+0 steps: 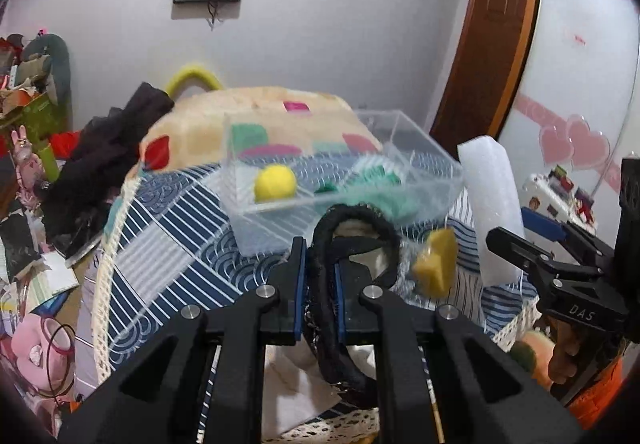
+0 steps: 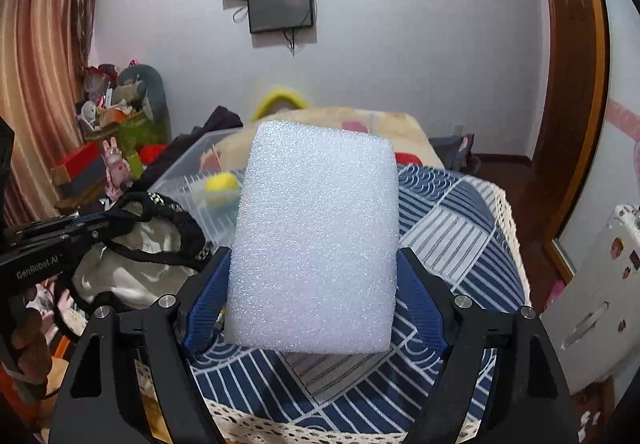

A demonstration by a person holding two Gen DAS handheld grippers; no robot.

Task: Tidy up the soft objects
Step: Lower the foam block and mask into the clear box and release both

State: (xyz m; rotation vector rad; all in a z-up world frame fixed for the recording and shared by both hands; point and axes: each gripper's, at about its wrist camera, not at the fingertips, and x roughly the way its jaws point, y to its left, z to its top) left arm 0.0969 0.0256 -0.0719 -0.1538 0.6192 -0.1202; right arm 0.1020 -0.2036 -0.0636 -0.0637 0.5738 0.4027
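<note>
Only the left wrist view shows the yellow sponge wedge (image 1: 435,261) right of the left claw (image 1: 320,264), clamped on a black fabric band (image 1: 352,228), while the right claw (image 2: 314,284) grips a white foam block (image 2: 316,244).

A grainy white foam block (image 2: 316,244), a clear glossy plastic box (image 1: 340,172), a fuzzy yellow ball (image 1: 275,183).

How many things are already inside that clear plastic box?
2 that I can make out in the clear plastic box: a yellow fuzzy ball at its left, a green soft item at right; more may be hidden.
</note>
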